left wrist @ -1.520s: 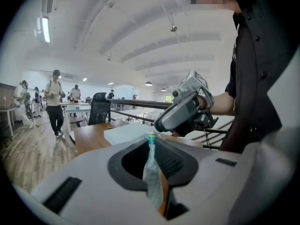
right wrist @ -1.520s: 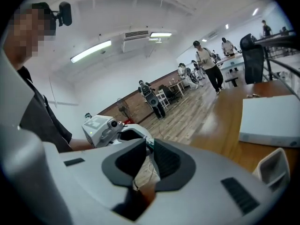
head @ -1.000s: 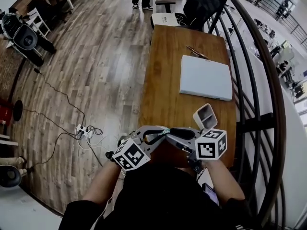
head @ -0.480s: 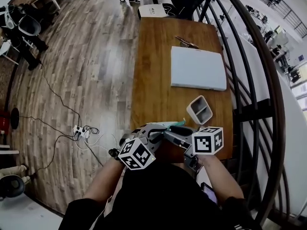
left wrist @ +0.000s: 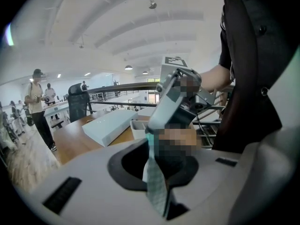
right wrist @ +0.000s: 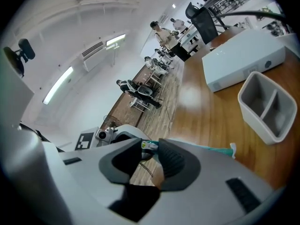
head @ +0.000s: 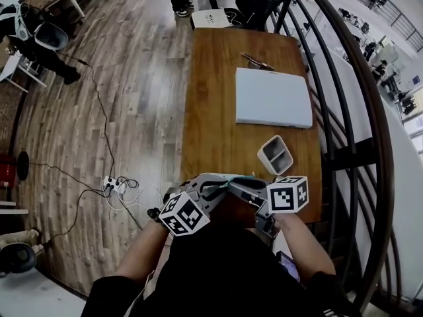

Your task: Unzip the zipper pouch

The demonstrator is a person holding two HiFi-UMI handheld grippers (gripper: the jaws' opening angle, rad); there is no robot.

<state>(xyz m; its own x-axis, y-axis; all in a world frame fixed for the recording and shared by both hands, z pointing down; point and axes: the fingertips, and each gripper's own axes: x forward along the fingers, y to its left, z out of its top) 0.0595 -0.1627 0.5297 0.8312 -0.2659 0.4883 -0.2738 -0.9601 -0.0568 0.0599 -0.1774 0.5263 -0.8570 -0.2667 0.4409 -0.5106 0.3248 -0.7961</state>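
Wood covered the long table [head: 211, 111], where the grey tray [head: 275, 154] sat. Just on my side of that tray I held the teal zipper pouch [left wrist: 153, 168]. My left gripper [left wrist: 160, 201] was pinched tight on its cloth edge. My right gripper [right wrist: 149, 157] was closing, with the tiny zipper pull [right wrist: 149, 146] between its jaws but not squeezed yet. That pull was so small, I thought the jaws could miss it or slide off when I tugged.
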